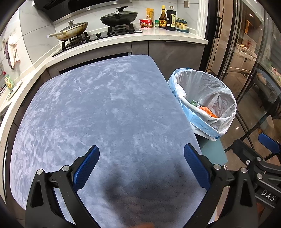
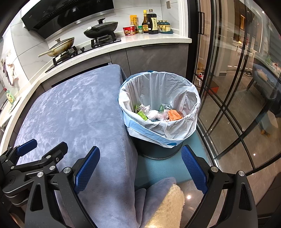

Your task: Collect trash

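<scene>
Bin (image 2: 159, 152) base behind table (image 2: 79, 108) edge

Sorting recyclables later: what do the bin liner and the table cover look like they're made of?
The bin liner looks like thin plastic film, white and translucent with a blue band at the hem: it crinkles and shines. The table cover looks like plush velvety fabric, grey-blue and matte, with brushed streaks in its nap.

A white stone counter (image 1: 158, 35) runs along grey-fronted cabinets (image 2: 154, 57), carrying a black gas hob (image 1: 105, 34) under a dark extractor hood (image 2: 66, 15). Pale marbled tiles (image 1: 36, 40) line the wall. Black-framed glass doors (image 2: 233, 84) stand at the right above a glossy brown floor (image 2: 231, 154).
</scene>
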`<state>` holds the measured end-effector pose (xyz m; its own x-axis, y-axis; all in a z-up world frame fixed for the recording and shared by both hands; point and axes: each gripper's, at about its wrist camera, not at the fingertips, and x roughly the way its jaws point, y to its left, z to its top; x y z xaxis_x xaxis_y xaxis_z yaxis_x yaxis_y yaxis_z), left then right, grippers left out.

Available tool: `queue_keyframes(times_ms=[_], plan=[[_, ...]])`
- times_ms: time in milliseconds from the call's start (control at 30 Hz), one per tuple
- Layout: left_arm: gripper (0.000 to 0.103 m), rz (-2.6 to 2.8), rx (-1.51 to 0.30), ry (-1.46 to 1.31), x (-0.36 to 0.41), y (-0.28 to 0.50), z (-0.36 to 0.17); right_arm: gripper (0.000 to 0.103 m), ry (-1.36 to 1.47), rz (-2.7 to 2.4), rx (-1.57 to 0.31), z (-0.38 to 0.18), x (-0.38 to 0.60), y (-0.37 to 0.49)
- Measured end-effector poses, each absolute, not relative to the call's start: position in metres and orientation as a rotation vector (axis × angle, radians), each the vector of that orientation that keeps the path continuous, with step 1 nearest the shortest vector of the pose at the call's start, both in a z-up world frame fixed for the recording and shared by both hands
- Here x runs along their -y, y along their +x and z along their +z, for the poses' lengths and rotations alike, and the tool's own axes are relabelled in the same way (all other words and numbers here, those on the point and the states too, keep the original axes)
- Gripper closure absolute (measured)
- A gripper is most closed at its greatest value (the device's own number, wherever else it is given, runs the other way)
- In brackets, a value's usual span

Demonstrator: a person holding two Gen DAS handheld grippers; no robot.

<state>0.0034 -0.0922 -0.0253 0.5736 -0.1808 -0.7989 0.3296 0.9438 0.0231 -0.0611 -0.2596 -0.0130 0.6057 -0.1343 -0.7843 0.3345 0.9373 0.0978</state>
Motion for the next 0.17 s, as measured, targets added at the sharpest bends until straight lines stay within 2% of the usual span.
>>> queue_keyframes(times_ms=[167], plan=[[0.011,-0.302,-0.915,0.171,0.0935,0.0051,-0.0248,0.013,0.244,-0.277,-0.879,-0.0127,0.2600,-0.0608]])
